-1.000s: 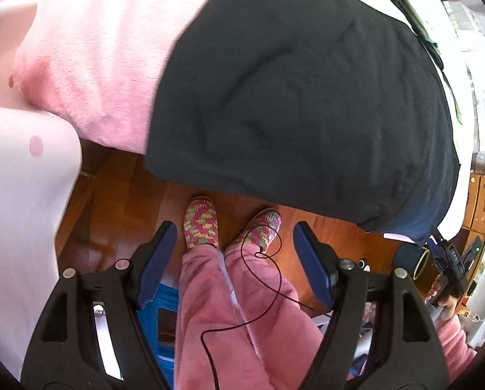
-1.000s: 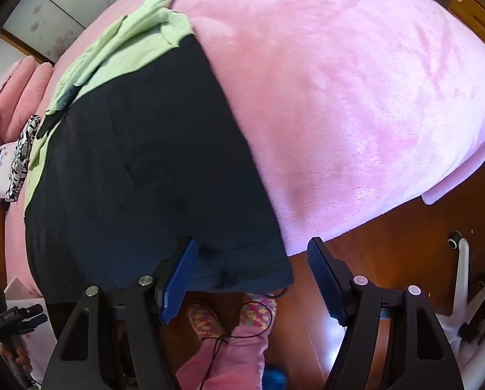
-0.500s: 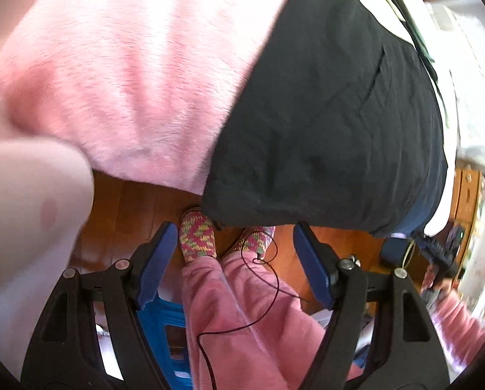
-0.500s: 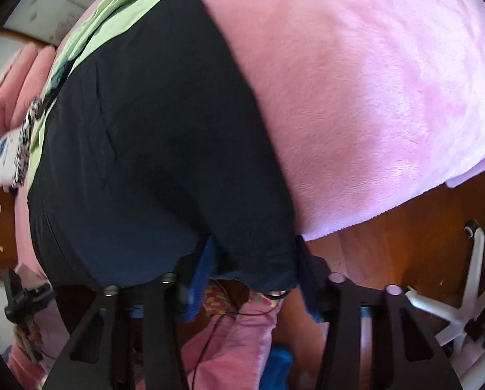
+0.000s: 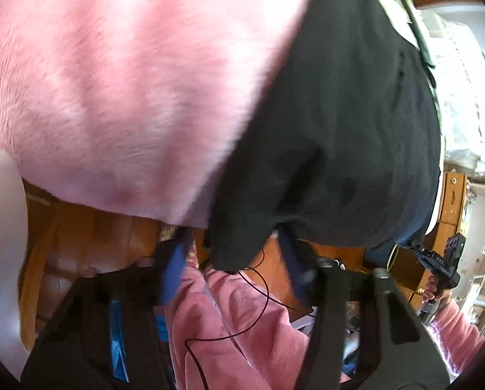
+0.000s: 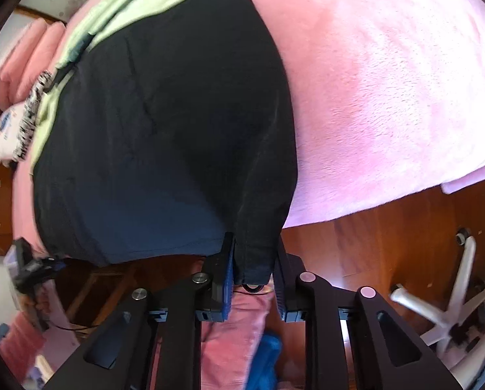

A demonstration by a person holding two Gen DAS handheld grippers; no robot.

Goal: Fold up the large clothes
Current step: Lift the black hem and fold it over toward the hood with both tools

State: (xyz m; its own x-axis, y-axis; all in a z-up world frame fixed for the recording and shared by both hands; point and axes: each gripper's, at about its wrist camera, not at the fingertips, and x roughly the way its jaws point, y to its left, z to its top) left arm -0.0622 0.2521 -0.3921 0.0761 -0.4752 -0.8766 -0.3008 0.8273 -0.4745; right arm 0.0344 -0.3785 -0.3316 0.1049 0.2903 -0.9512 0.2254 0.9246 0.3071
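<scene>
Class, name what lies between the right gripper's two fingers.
The black garment's hem corner, seen in the right wrist view; the right gripper has just been closing on it.

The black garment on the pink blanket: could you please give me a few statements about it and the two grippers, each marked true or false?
1. The black garment lies on a pink plush blanket. True.
2. The garment's near hem hangs over the blanket's edge, above a wooden floor. True.
3. The right gripper is far from the garment. False: its jaws have just been closing and now pinch the hem corner.
4. The left gripper has no cloth between its fingers. False: the other hem corner hangs between them.
5. A blue shirt lies under the garment. False: it is light green.
</scene>
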